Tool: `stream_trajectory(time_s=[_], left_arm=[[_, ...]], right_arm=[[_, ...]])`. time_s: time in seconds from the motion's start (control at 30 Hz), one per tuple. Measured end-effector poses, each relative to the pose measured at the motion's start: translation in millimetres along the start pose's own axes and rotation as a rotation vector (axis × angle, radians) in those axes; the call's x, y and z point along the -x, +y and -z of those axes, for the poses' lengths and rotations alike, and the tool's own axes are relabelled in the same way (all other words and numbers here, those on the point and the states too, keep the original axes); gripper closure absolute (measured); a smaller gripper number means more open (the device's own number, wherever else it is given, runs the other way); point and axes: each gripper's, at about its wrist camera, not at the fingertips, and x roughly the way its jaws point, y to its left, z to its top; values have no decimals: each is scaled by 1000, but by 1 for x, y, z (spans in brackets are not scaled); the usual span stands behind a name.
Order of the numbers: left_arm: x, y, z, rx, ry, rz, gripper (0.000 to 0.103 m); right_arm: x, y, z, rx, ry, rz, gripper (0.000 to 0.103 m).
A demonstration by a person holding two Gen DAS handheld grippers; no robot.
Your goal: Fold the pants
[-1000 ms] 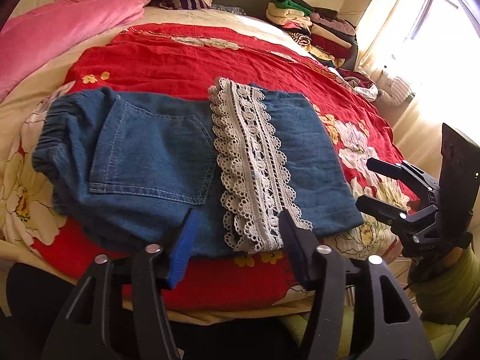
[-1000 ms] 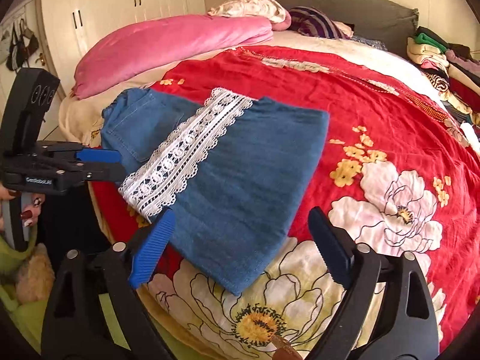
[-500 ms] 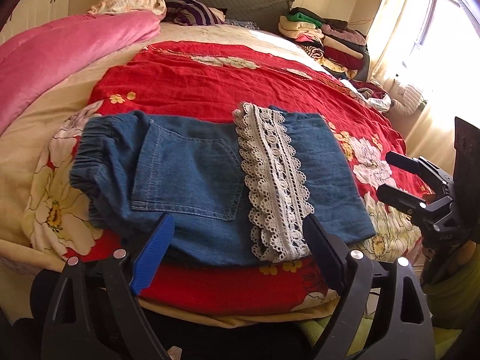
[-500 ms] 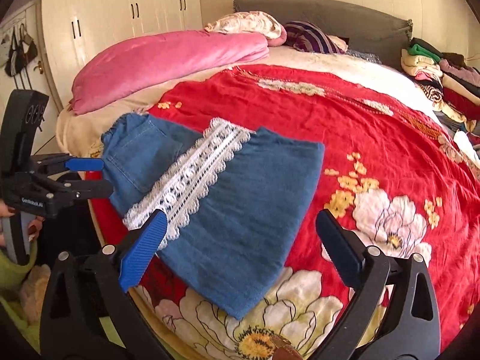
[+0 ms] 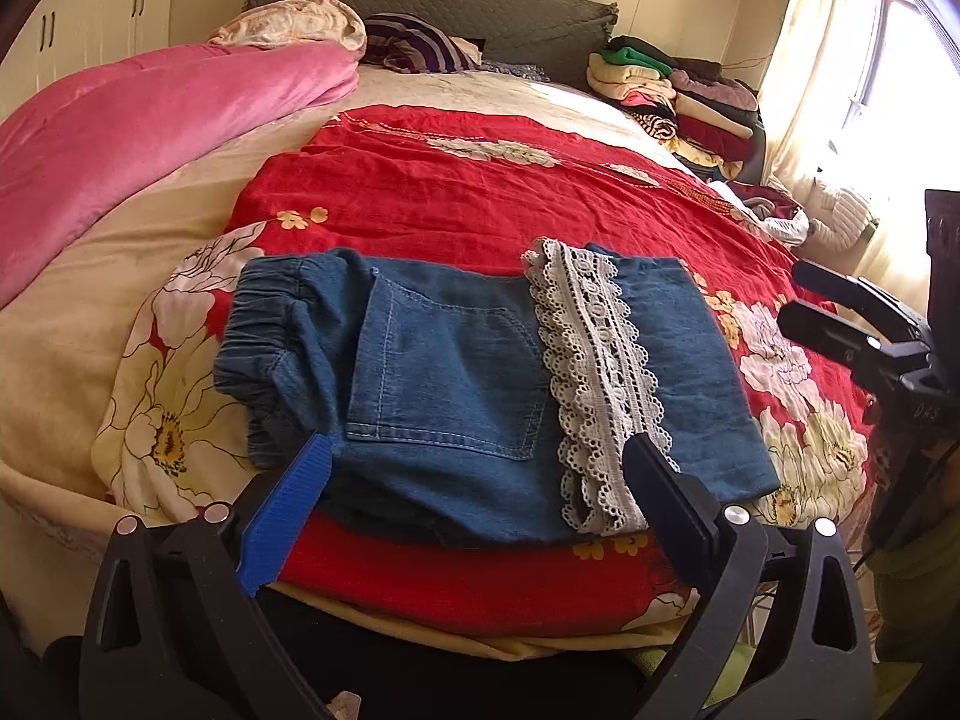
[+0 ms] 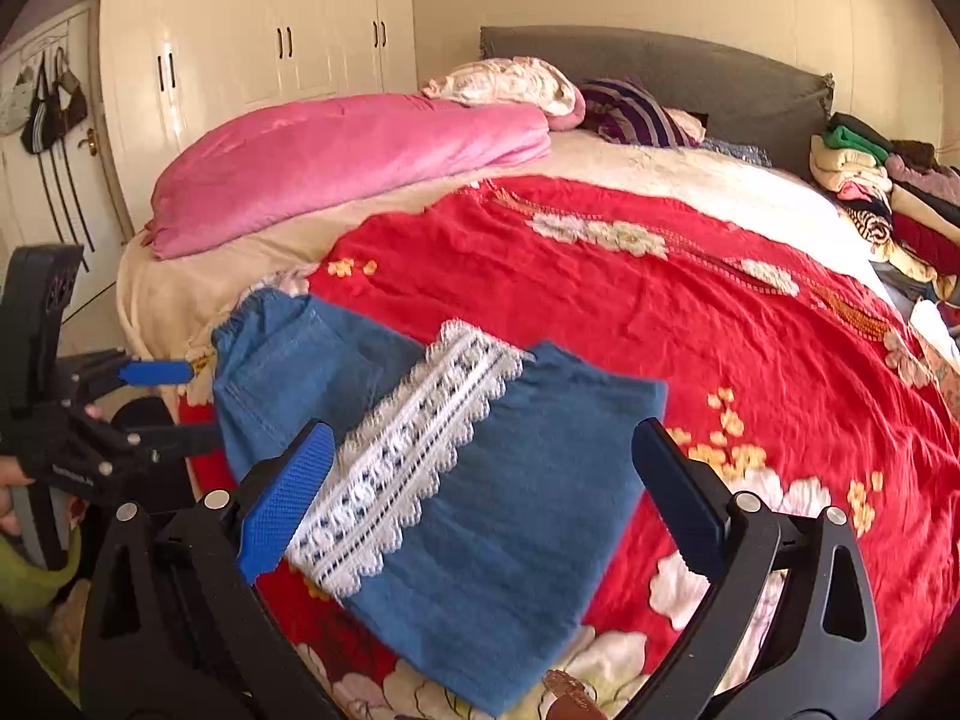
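Lying folded on the bed [image 5: 150, 324] near its front edge, atop a red floral quilt [image 5: 480, 198], denim pants [image 5: 444, 372] sit between two hand-held grippers. Bed dominates both views; a pink blanket [image 5: 138, 132] runs along its far side w/ a stack of folded clothes [image 5: 678, 96] at the headboard corner, white wardrobe [image 6: 252, 48] behind.

Pants: mid-blue denim, elastic gathered waistband [image 5: 264, 330] at one end, back pocket [image 5: 444, 378] facing up, leg section turned over so a white lace trim [image 5: 594, 372] crosses the middle. Appears folded at least once; another fold may be left, hard to judge.

Handling, as a guess: soft, light-to-medium cloth, limp, not fragile, not slippery; layers could slide apart if lifted by one layer only. Best pinched thru all layers at the corners of one short edge; the lace could snag.

Left gripper [image 5: 474, 480] hovers at the near edge, jaws wide apart, holding nothing. Right gripper [image 6: 480, 480] likewise gapes over the leg end, empty.
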Motion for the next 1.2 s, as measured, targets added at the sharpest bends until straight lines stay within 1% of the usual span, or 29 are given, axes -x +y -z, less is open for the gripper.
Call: stream_trajectory(time_s=[0.17, 0.3, 0.43, 0.53, 0.7, 0.77, 0.87, 1.0, 1.1, 1.13, 1.2], left_arm=[[1, 6, 0, 12, -2, -10, 6], [1, 15, 0, 31, 0, -22, 6], [2, 32, 0, 75, -2, -39, 5], [5, 51, 1, 126, -8, -59, 5], [3, 69, 5, 185, -1, -60, 5], [0, 72, 6, 194, 6, -60, 5], [-7, 75, 7, 205, 23, -64, 5], [-16, 78, 5, 202, 33, -69, 6], [-22, 81, 3, 204, 41, -67, 7], [-25, 82, 3, 202, 45, -62, 7], [-28, 82, 3, 205, 43, -39, 25]], right_arm=[[-6, 4, -13, -11, -17, -23, 9], [-15, 11, -23, 5, -12, -41, 9], [-24, 19, -35, 35, -7, -61, 9], [-31, 24, -45, 58, -2, -69, 9], [-44, 35, -60, 106, 7, -94, 9], [-53, 38, -65, 112, 22, -111, 9], [-71, 43, -74, 113, 67, -161, 9], [-97, 59, -81, 160, 120, -214, 9], [-122, 74, -86, 185, 185, -263, 9], [-127, 78, -86, 198, 200, -273, 9], [-143, 89, -89, 217, 235, -312, 9]])
